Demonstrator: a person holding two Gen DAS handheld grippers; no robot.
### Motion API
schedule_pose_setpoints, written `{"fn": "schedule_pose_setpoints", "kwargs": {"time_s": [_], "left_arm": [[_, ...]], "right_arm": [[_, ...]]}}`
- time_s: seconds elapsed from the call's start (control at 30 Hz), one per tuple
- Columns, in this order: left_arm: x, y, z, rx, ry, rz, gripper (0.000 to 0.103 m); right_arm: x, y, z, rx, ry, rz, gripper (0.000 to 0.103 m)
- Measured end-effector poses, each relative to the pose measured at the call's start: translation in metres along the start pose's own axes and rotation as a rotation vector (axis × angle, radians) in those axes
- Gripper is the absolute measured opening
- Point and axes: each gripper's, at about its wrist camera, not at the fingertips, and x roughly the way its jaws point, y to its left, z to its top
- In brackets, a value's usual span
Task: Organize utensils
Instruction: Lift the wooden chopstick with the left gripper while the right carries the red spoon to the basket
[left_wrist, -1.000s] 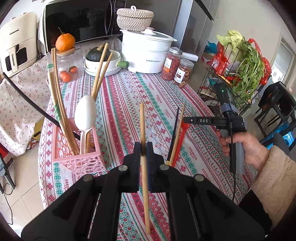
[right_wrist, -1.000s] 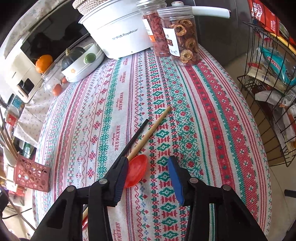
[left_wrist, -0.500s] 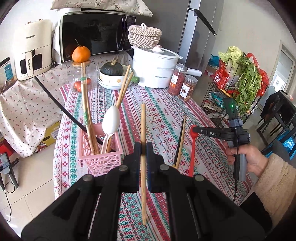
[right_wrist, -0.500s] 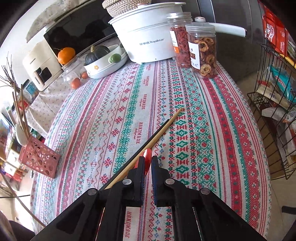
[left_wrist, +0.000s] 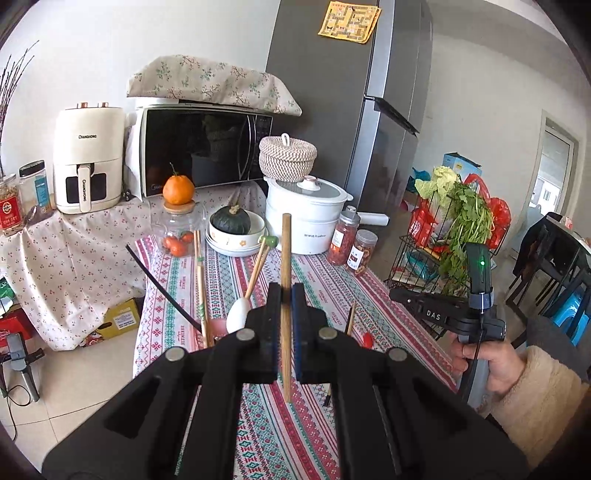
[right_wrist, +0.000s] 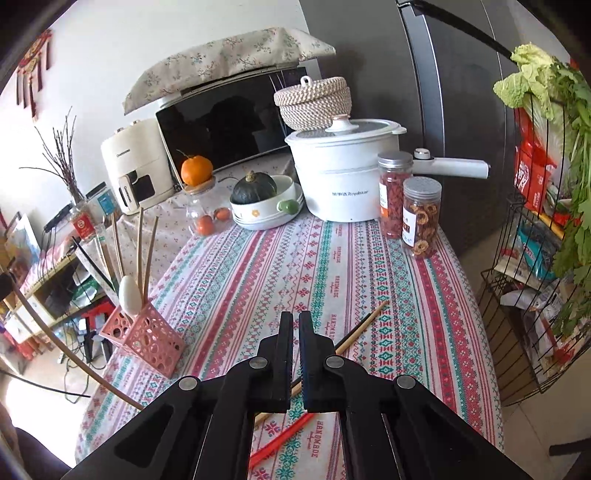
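My left gripper (left_wrist: 285, 295) is shut on a wooden chopstick (left_wrist: 286, 258) and holds it upright above the table. The pink utensil holder (right_wrist: 142, 341) stands at the table's left edge with several chopsticks and a white spoon (right_wrist: 129, 295) in it; in the left wrist view my jaws hide most of it. My right gripper (right_wrist: 295, 321) is shut on a red spoon, whose handle (right_wrist: 284, 437) hangs below the jaws over the cloth. A wooden chopstick (right_wrist: 364, 326) and a black one lie on the table under it.
A white pot (right_wrist: 341, 177), two snack jars (right_wrist: 421, 218), a bowl with a squash (right_wrist: 258, 199) and a glass jar with an orange (right_wrist: 197, 170) stand at the table's far end. A wire vegetable rack (right_wrist: 535, 295) stands to the right.
Both grippers have risen and tilted up from the table. The right gripper shut on the red spoon and lifted it. The left still holds its chopstick.
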Motion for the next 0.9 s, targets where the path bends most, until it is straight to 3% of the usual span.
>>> {"fn": "schedule_pose_setpoints", "kwargs": {"time_s": [0.1,0.23,0.3,0.33,0.37,0.53,0.67,0.77,0.8,0.9], "left_arm": [[-0.012,0.004,0.009,-0.006,-0.065,0.022,0.006],[-0.011,0.008,0.008,-0.024,-0.044,0.004,0.006],[-0.005,0.006,0.002,-0.028,-0.015,-0.010,0.006],[-0.002,0.005,-0.001,-0.030,0.003,-0.018,0.006],[0.002,0.004,-0.004,-0.031,0.021,-0.026,0.006],[0.015,-0.002,-0.014,-0.040,0.097,-0.064,0.006],[0.021,-0.009,-0.019,-0.022,0.123,-0.069,0.006],[0.024,-0.009,-0.023,-0.016,0.142,-0.066,0.006],[0.025,-0.009,-0.025,-0.015,0.147,-0.064,0.006],[0.027,-0.007,-0.028,-0.014,0.161,-0.058,0.006]], "right_arm": [[-0.010,0.011,0.006,-0.022,-0.015,-0.001,0.003],[0.013,-0.002,0.001,0.020,0.150,0.027,0.006],[0.032,-0.023,-0.009,0.091,0.244,-0.035,0.024],[0.041,-0.035,-0.016,0.134,0.291,-0.069,0.039],[0.049,-0.045,-0.022,0.174,0.331,-0.091,0.045],[0.083,-0.068,-0.047,0.244,0.473,-0.159,0.045],[0.105,-0.058,-0.053,0.227,0.506,-0.190,0.046],[0.119,-0.049,-0.055,0.169,0.509,-0.265,0.046],[0.122,-0.044,-0.055,0.132,0.510,-0.291,0.044],[0.126,-0.036,-0.056,0.072,0.480,-0.328,0.026]]}}
